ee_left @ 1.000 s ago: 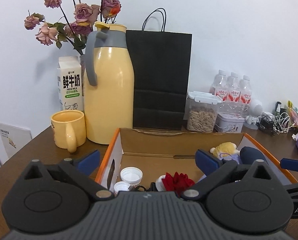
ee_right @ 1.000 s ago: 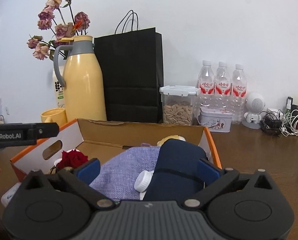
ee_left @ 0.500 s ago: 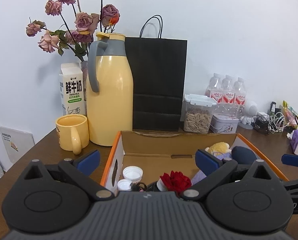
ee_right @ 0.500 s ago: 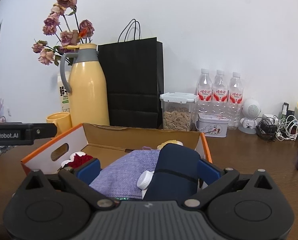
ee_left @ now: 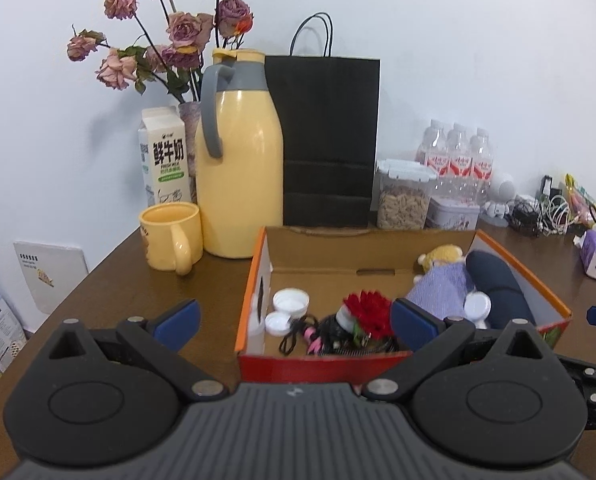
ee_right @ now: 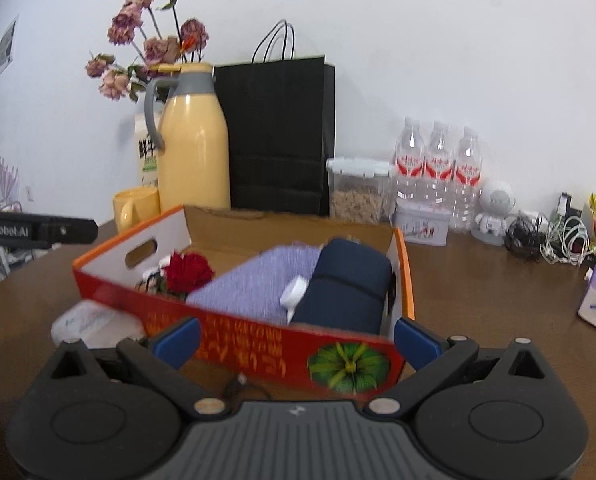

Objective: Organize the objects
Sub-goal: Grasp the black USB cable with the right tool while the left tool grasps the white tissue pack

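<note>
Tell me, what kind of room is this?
Probably a home or office corner: a wooden table against a white wall holds a yellow thermos, milk carton, water bottles and tangled cables.

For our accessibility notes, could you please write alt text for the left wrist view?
An open gripper hovers before a cardboard box holding a red flower, a doll and white caps. A yellow jug and mug stand behind.

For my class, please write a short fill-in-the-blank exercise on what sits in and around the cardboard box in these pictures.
1. The red flower lies inside the ____ box.
2. The yellow mug stands in front of the milk ____.
3. Behind the box stands a ____ paper bag.
4. Both the left gripper and the right gripper are ____.

Missing words: cardboard; carton; black; open
</note>
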`<state>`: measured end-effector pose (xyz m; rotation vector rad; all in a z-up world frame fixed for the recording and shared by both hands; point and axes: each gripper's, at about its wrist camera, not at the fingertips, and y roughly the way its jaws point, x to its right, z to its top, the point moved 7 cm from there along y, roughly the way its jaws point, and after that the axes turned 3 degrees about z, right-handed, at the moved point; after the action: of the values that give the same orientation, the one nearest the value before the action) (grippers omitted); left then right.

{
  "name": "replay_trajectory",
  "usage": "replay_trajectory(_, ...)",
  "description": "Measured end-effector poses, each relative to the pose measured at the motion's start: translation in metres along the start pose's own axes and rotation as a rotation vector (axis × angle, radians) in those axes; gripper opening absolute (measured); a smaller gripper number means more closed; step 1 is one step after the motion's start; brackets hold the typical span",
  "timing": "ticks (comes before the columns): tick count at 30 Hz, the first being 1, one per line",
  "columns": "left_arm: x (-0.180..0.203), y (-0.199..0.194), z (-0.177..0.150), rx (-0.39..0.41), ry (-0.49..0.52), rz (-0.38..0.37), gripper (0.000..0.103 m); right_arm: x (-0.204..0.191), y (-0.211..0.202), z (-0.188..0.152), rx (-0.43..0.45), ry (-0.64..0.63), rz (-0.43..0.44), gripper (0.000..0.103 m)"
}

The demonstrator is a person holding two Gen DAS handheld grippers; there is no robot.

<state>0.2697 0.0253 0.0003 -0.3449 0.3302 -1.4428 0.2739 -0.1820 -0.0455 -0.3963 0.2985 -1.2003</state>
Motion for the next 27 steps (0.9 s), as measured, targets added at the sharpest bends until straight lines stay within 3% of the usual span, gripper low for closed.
replay_trajectory(7,-0.010,-0.007,-0.023,-0.060,0.008,0.006,0.103,-0.007,0.004,-0.036,-0.110,-0.016,0.035,0.103)
replay_trajectory(13,-0.012,-0.001,-0.042,-0.124,-0.010,-0.007,0.103,-0.023,0.021,-0.048,-0.186,-0.004,0.088,0.088)
replay_trajectory(16,-0.007,0.002,-0.047,-0.146,-0.020,-0.028,0.103,-0.031,0.032,-0.046,-0.204,0.003,0.097,0.077)
replay_trajectory(18,-0.002,0.004,-0.049,-0.155,-0.018,-0.041,0.103,-0.035,0.038,-0.044,-0.204,0.013,0.095,0.060)
replay_trajectory(24,0.014,0.021,-0.058,-0.198,-0.016,-0.055,0.103,-0.048,0.045,-0.045,-0.220,-0.003,0.120,0.031)
replay_trajectory(27,0.017,0.031,-0.063,-0.218,-0.016,-0.039,0.103,-0.050,0.047,-0.048,-0.228,-0.011,0.122,0.027)
